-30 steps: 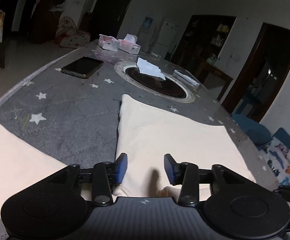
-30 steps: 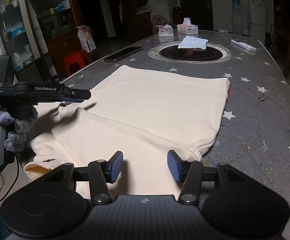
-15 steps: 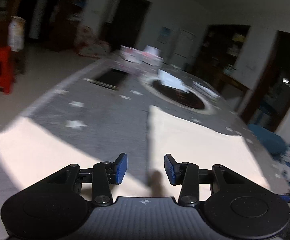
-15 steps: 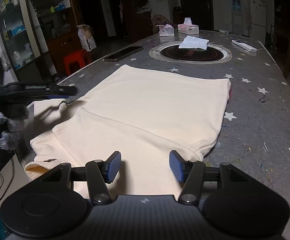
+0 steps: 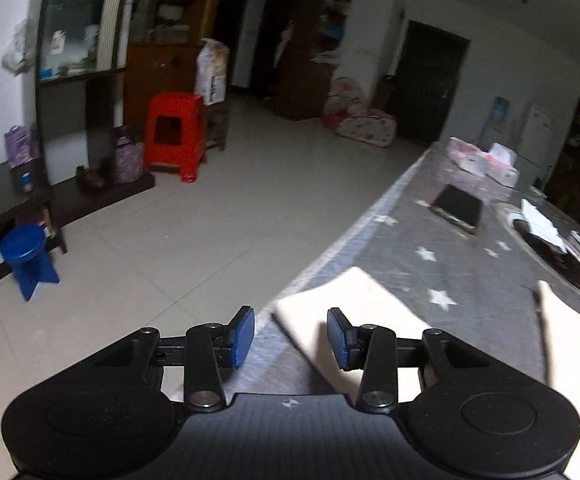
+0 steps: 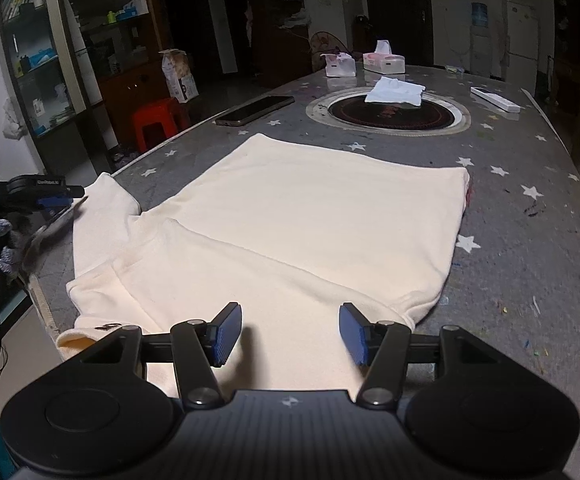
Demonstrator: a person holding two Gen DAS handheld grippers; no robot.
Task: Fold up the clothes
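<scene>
Your right gripper (image 6: pixel 288 334) hangs low over the near hem of the shirt (image 6: pixel 309 220), jaws apart and holding nothing. Your left gripper (image 5: pixel 290 336) is also spread and empty, aimed past the table (image 5: pixel 469 276) edge at the sleeve (image 5: pixel 353 304) end. The shirt lies flat on the table, long axis running away from you toward the hotplate (image 6: pixel 389 114). Two tissue boxes (image 6: pixel 383 62) behind it show tissue poking out.

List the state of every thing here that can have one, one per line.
left gripper: open, empty, over the sleeve end at the table edge.
right gripper: open, empty, above the shirt's near part.
cream shirt: flat, one sleeve folded across the body, the other spread out.
phone: flat, screen dark.
tissue box: open, tissue sticking up.
</scene>
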